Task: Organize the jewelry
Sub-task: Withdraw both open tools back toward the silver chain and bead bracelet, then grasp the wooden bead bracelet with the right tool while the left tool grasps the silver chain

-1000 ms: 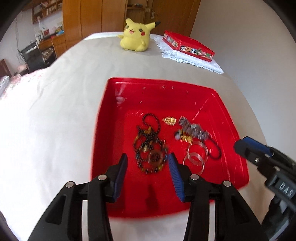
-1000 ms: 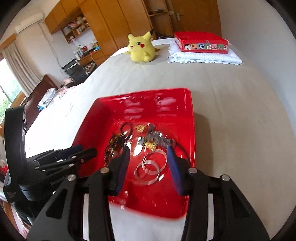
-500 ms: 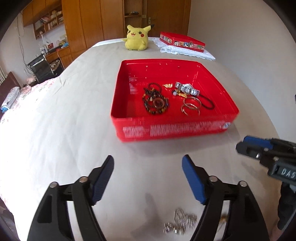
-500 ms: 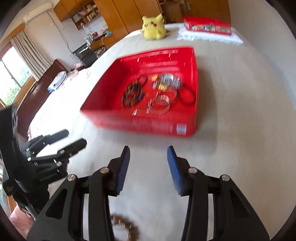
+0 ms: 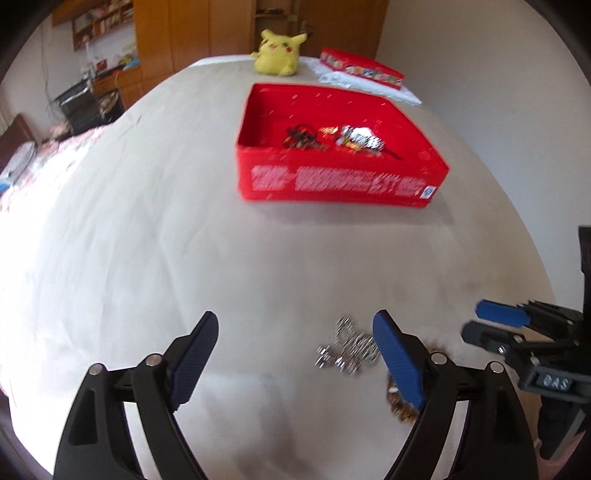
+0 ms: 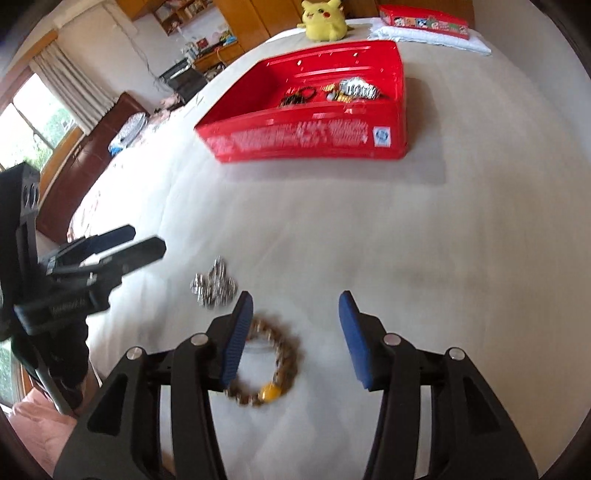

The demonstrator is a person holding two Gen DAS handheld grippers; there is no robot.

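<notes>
Jewelry: silver chain (image 5: 349, 347) and beaded bracelet (image 6: 266, 363) lie loose on the bed (image 5: 147, 240) near its near edge, just beside each other. Rest sits in the red tray (image 5: 332, 182) toward the far end. Left tool (image 5: 295, 354) spread wide, empty, chain by its right finger. Right tool (image 6: 293, 338) spread, empty, over the bracelet.

My left camera looks forward along my left fingers (image 5: 397, 363), low and close over the bed (image 5: 147, 240), toward the far red tray (image 5: 340, 182). My right camera, just beside it, faces the same way past my right fingers (image 6: 354, 339). Both views share the tray, silver chain (image 5: 349, 349), plush (image 6: 325, 20) and the opposite gripper.
</notes>
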